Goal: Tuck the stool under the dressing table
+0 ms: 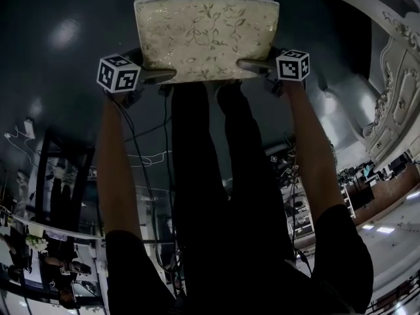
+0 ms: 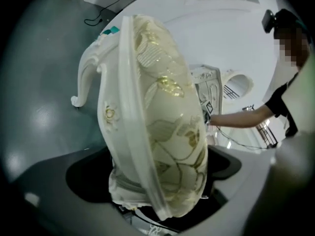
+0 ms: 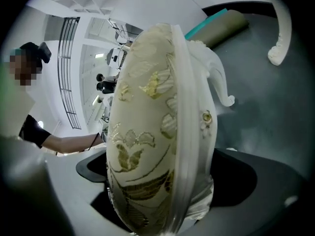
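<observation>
Dark glossy floor (image 1: 52, 97), pale light reflections (image 1: 64, 31), trailing black cables (image 2: 96, 19)

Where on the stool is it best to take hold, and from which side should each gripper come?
Take the stool by its padded seat's two short edges, the left gripper from its left, the right gripper from its right. Each edge is a thin rim that fits between the open jaws, as now; the curved legs would likely slip.
</observation>
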A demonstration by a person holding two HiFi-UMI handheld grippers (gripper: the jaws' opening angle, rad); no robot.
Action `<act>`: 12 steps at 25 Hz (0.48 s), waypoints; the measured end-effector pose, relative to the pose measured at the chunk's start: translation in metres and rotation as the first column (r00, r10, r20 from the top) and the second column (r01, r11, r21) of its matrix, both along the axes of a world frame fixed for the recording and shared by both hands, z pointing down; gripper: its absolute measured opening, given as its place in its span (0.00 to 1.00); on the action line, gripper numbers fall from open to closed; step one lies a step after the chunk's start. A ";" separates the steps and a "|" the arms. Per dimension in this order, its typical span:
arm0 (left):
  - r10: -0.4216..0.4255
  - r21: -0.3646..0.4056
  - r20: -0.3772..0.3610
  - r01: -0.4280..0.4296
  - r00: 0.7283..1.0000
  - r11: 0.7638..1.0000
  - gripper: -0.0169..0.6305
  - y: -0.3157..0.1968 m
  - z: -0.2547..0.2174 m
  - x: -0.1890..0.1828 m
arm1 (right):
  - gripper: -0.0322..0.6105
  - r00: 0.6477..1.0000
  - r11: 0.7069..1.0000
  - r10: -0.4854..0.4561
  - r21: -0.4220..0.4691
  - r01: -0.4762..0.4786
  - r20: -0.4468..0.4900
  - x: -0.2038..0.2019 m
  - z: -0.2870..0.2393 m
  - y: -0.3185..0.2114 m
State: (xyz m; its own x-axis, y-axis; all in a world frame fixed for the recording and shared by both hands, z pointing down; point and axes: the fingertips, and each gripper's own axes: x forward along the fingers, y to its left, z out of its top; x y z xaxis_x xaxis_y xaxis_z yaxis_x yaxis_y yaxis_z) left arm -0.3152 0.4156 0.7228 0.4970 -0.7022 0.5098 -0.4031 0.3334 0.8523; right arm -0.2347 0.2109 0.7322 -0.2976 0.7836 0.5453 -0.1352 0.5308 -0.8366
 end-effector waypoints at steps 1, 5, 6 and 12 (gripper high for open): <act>0.011 0.001 0.007 -0.011 1.000 1.000 0.91 -0.002 0.000 -0.001 | 0.98 1.000 1.000 -0.006 -0.010 0.006 0.004 -0.001 0.000 0.000; -0.048 0.008 0.027 0.048 0.999 0.999 0.91 -0.002 -0.001 -0.003 | 0.98 0.999 0.999 0.032 -0.014 -0.032 0.022 -0.002 -0.002 0.000; -0.069 0.009 0.034 0.069 0.997 0.998 0.90 -0.001 -0.001 -0.003 | 0.98 0.999 0.999 0.042 -0.012 -0.042 0.025 -0.002 -0.002 0.000; -0.103 0.006 0.054 0.103 0.993 0.995 0.88 0.000 -0.002 -0.002 | 0.98 1.000 1.000 0.025 -0.012 -0.025 0.017 0.000 -0.001 -0.001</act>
